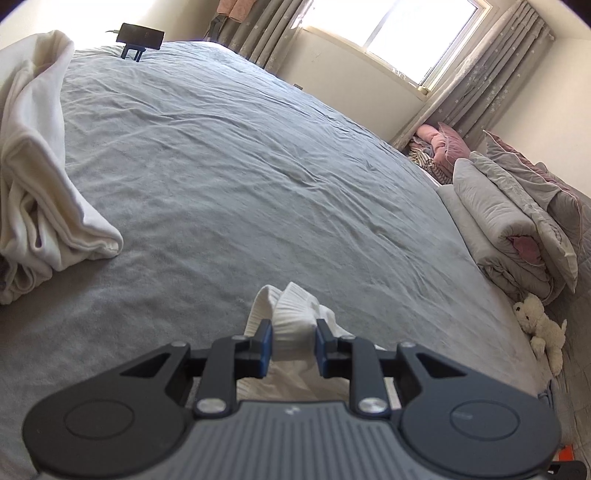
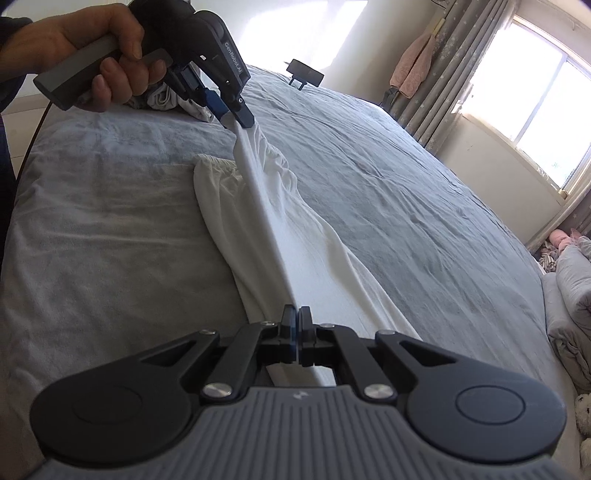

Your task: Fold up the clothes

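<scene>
Your right gripper (image 2: 296, 334) pinches one end of the white garment (image 2: 306, 258) while your left gripper (image 2: 240, 118), gripped in your hand (image 2: 107, 55), clamps the far end, stretching a taut fold edge (the rest sags) above the grey bed (image 2: 406, 206).

Sharp fisheye frames; overexposed window (image 1: 399, 33) backlights room.

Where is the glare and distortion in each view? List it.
Left wrist view: the window is blown out white, the bed bulges from fisheye, corners vignetted dark. Right wrist view: the window glares, a sun patch washes the wall, and the taut white garment loses detail.
</scene>
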Demonstrator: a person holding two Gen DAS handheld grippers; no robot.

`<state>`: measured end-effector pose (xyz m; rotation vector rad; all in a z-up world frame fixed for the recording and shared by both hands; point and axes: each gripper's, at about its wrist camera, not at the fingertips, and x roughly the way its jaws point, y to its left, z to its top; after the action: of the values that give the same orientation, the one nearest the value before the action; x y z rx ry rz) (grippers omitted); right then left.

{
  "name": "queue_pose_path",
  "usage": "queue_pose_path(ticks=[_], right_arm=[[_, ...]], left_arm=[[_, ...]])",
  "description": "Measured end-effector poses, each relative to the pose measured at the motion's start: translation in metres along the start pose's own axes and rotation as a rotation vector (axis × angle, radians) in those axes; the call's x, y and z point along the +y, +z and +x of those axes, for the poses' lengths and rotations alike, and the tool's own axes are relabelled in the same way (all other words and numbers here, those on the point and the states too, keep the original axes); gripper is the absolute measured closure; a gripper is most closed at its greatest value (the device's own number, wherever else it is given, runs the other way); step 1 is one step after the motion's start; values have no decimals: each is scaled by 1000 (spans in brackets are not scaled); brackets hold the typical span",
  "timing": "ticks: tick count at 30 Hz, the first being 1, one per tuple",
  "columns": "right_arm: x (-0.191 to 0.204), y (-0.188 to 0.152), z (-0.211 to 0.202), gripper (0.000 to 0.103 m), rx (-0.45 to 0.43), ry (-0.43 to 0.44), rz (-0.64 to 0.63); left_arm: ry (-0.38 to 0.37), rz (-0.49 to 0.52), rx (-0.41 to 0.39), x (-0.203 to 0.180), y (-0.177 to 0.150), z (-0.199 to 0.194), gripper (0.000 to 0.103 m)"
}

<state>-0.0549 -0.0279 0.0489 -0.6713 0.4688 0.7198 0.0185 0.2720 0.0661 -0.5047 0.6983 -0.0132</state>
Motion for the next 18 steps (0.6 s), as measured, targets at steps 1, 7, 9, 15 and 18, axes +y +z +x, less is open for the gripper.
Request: queue_pose_path(ticks=[1, 7, 9, 15, 18], right_arm=[[-1, 0, 2, 103, 2, 15, 1], [17, -16, 35, 103, 107, -47, -88], [9, -11, 34, 103, 85, -70, -43], [-12, -8, 22, 102, 59, -35, 42], [1, -13, 25, 102, 86, -13, -24]], left_arm=[[9, 11, -1, 0, -1, -1, 79], [79, 26, 86, 6, -10, 12, 77], [86, 13, 88, 8, -11, 11, 77], [109, -24, 95, 13, -13, 9, 48], [135, -63, 134, 21, -18, 8, 39]])
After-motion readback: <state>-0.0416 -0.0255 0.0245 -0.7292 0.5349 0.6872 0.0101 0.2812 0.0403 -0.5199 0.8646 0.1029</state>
